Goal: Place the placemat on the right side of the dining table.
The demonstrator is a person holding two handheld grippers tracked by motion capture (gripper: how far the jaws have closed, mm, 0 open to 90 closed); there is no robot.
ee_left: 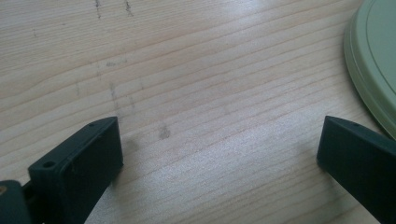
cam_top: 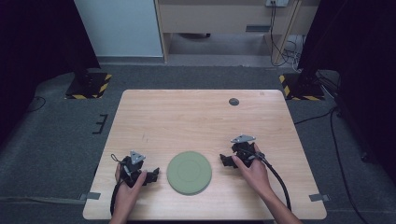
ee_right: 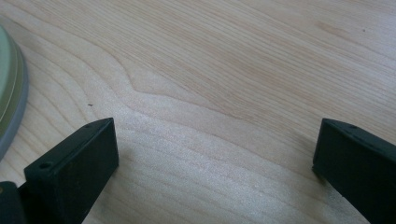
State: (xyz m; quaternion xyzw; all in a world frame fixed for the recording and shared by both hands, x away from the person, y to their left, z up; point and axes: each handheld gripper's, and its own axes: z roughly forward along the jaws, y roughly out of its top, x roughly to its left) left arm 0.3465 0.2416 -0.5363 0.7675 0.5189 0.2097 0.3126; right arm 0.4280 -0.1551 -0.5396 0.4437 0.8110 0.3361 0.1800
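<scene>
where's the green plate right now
In the high view the green plate lies flat on the wooden table near its front edge, between the left gripper and the right gripper, touching neither.

A pale wooden surface (cam_top: 196, 116) is standing on grey carpet, its grain running side to side. A round green plate (cam_top: 189, 172) is lying flat on it at about 6 o'clock, near the front edge. A small dark disc (cam_top: 234, 101) is sitting at about 1 o'clock, close to the far edge. Faint scuff marks (ee_left: 112, 88) are showing on the wood at 9 o'clock of the plate.
</scene>
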